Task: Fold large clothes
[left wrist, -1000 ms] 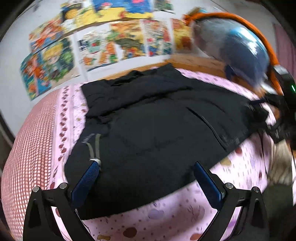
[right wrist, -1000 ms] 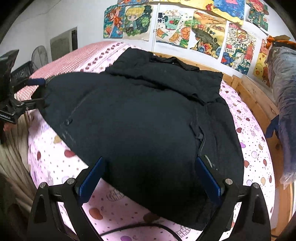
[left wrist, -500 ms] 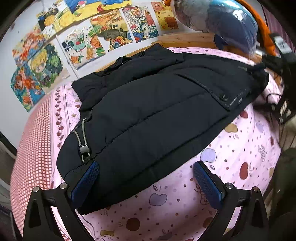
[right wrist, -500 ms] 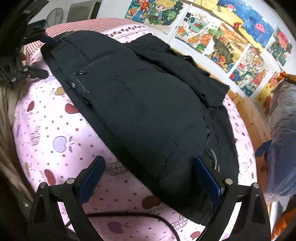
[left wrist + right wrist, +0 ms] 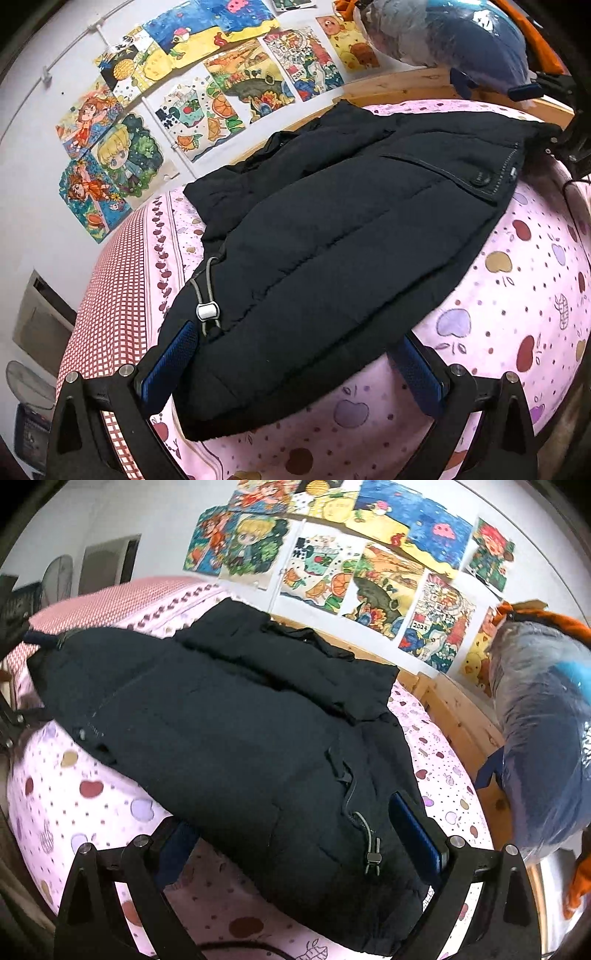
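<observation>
A black jacket (image 5: pixel 332 240) is spread across the centre of the pink bed (image 5: pixel 517 314). The left tool (image 5: pixel 295 365) and right tool (image 5: pixel 295 834) are held spread, jaws straddling the jacket's near hem corners.

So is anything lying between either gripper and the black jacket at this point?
Nothing visible does. The left gripper already straddles the near hem corner of the black jacket, close to its drawstring toggle. The right gripper straddles the opposite hem corner. Both stand open, and only the pink bedsheet lies beneath.
</observation>
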`<state>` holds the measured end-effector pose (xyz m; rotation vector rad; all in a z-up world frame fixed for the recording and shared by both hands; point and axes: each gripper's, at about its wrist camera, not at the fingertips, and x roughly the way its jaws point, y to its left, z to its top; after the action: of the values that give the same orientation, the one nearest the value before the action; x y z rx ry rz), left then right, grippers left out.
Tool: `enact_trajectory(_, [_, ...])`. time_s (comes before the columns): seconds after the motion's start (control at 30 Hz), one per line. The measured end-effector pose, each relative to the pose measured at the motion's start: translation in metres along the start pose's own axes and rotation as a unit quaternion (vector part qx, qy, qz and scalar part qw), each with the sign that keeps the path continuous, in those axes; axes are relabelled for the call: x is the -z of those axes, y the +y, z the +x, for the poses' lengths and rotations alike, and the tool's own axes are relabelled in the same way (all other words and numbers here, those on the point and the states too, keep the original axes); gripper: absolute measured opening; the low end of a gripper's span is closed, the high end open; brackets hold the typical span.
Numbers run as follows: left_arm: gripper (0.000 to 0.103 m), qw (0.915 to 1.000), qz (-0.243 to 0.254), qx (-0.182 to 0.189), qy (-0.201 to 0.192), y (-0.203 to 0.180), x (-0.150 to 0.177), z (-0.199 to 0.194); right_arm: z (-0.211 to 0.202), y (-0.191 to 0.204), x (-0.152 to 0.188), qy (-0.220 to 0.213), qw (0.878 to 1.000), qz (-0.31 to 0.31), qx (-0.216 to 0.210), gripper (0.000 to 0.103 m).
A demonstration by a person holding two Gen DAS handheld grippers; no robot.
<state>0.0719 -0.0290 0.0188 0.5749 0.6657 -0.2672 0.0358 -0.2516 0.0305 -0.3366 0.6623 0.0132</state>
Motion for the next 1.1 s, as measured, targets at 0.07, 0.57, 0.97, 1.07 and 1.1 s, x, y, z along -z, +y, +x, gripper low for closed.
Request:
enact_trajectory(0.07, [0.103,1.0,-0.004,-0.006,0.002,0.002,0.0,0.003,0.01,-0.005,0.003,0.003,1.0,0.003,-0.006,0.095])
enact_trajectory(0.57, [0.041,0.9972,0.034,-0.025,-0.062,0.005,-0.027,-0.007,0.002,0.03,0.023,0.008,0.996,-0.073,0.047,0.075])
enact_trajectory(0.97, [0.01,0.9912,-0.05,0.018,-0.121,0.04,-0.046,-0.027,-0.027,0.006,-0.013,-0.09,0.996,0.014,0.022,0.008])
enact_trajectory(1.07, [0.009,0.9879,-0.052,0.008,-0.146,0.042,-0.042,-0.041,-0.039,0.007,-0.011,-0.124,0.991,0.029,0.027,0.006])
enact_trajectory(1.1, [0.009,0.9865,-0.054,0.008,-0.154,0.044,-0.04,-0.048,-0.043,0.008,-0.01,-0.132,0.99,0.03,0.03,0.006])
